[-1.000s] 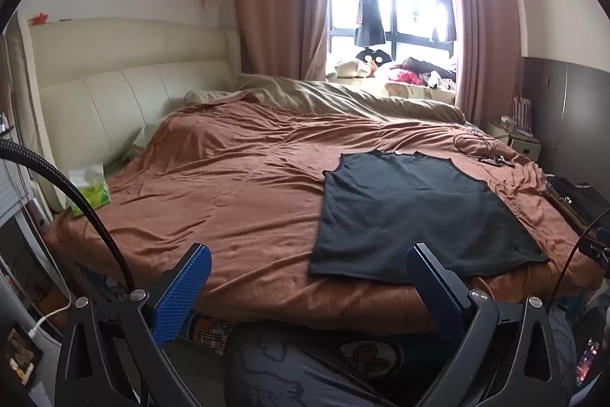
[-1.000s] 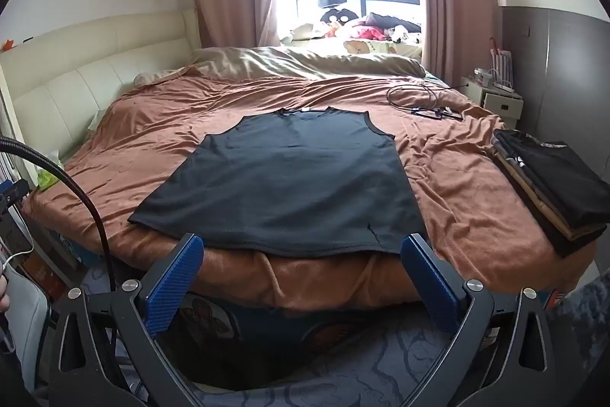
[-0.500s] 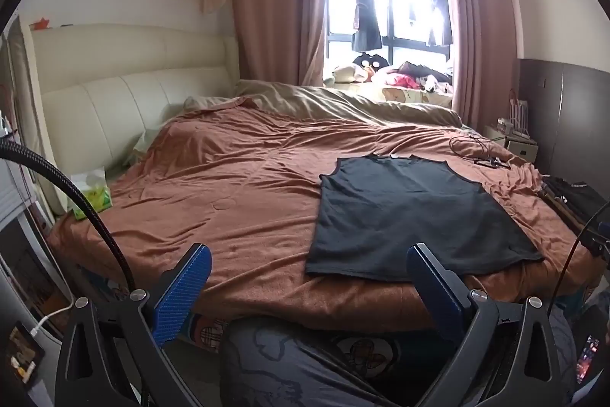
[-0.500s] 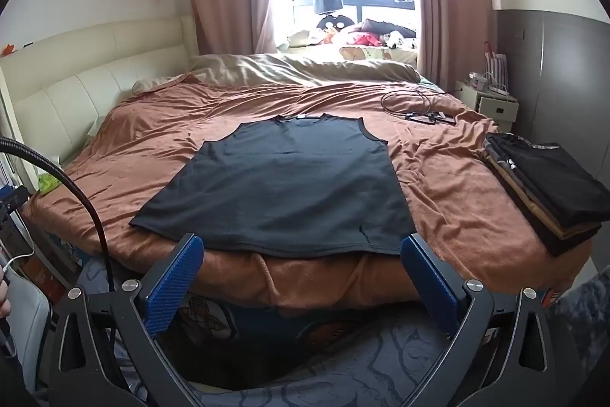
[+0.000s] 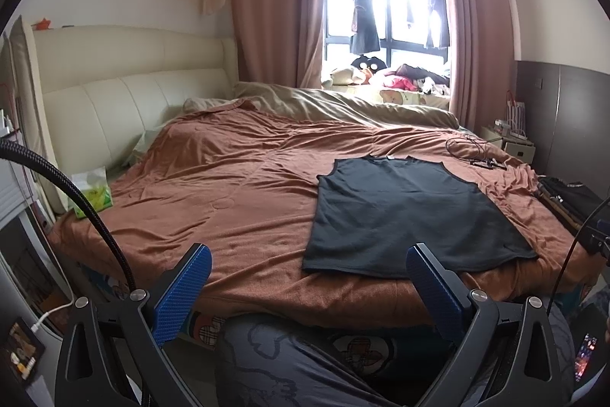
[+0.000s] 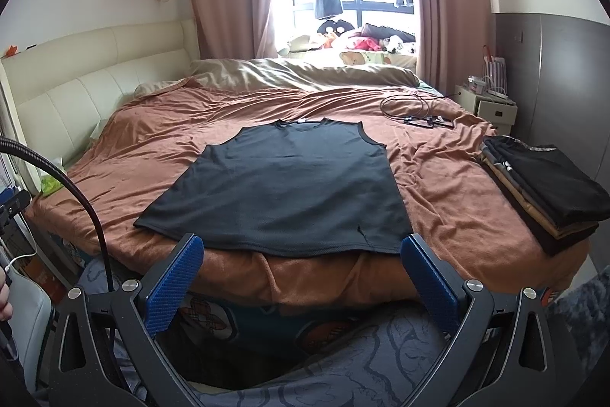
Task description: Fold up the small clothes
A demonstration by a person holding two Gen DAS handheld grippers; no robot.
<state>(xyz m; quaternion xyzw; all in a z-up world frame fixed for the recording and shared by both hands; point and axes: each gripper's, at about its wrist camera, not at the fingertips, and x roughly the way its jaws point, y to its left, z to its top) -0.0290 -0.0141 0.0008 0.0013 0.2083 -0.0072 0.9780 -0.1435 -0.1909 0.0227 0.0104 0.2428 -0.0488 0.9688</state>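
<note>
Black sleeveless top point(image 6: 284, 185) flat on brown bedspread point(image 5: 228, 185), L gripper point(image 5: 307, 287) & R gripper point(image 6: 303, 271) wide open, empty

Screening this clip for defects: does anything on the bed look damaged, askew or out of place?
One thing: the dark sleeveless top lies flat, but near its hem on the right there is a small dark slit, possibly a tear. A tangle of cables lies loose on the brown blanket. The stack of folded clothes looks tidy.
</note>
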